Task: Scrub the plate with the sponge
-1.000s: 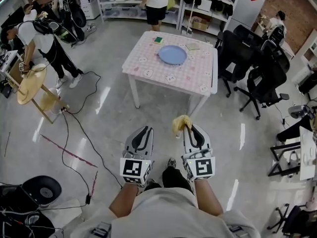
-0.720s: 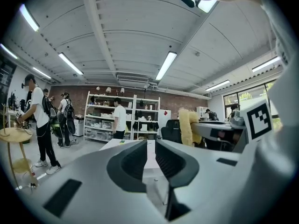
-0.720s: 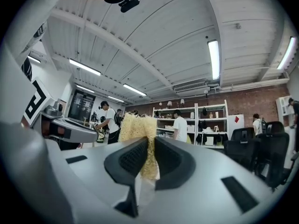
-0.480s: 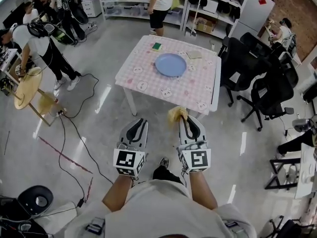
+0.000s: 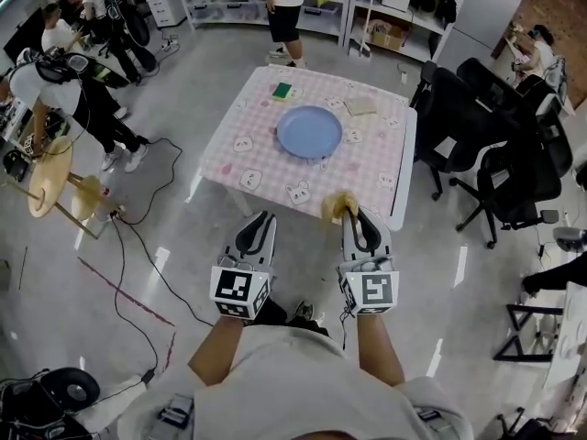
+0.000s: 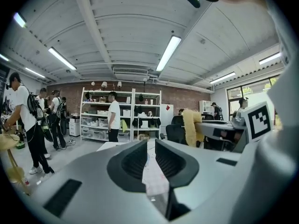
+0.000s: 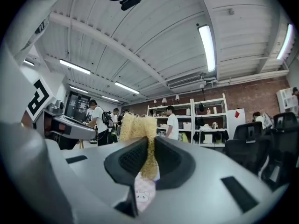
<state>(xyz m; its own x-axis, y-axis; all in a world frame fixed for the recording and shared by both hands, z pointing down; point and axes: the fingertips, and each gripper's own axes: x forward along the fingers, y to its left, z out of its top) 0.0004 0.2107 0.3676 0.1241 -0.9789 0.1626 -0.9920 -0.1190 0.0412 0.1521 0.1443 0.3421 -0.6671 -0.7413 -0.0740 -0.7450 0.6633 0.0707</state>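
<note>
A blue plate (image 5: 309,132) lies on the pink checked table (image 5: 248,159) ahead of me. My right gripper (image 5: 353,216) is shut on a yellow sponge (image 5: 336,206), held in the air just before the table's near edge. In the right gripper view the sponge (image 7: 138,127) sticks up from between the jaws of that gripper (image 7: 150,160). My left gripper (image 5: 257,223) hangs beside it over the floor. In the left gripper view its jaws (image 6: 149,160) stand a narrow gap apart with nothing between them, and the sponge (image 6: 190,125) shows to the right.
A green sponge (image 5: 282,91) and a beige pad (image 5: 360,105) also lie on the table. Black office chairs (image 5: 459,126) stand to its right. A person (image 5: 284,7) stands at the shelves behind, and others (image 5: 83,90) at the left near a round wooden stand (image 5: 43,177). A cable (image 5: 138,236) runs over the floor.
The table and plate have come nearer in the head view. Both grippers now reach close to the table's near edge, and the right one keeps its hold on the sponge.
</note>
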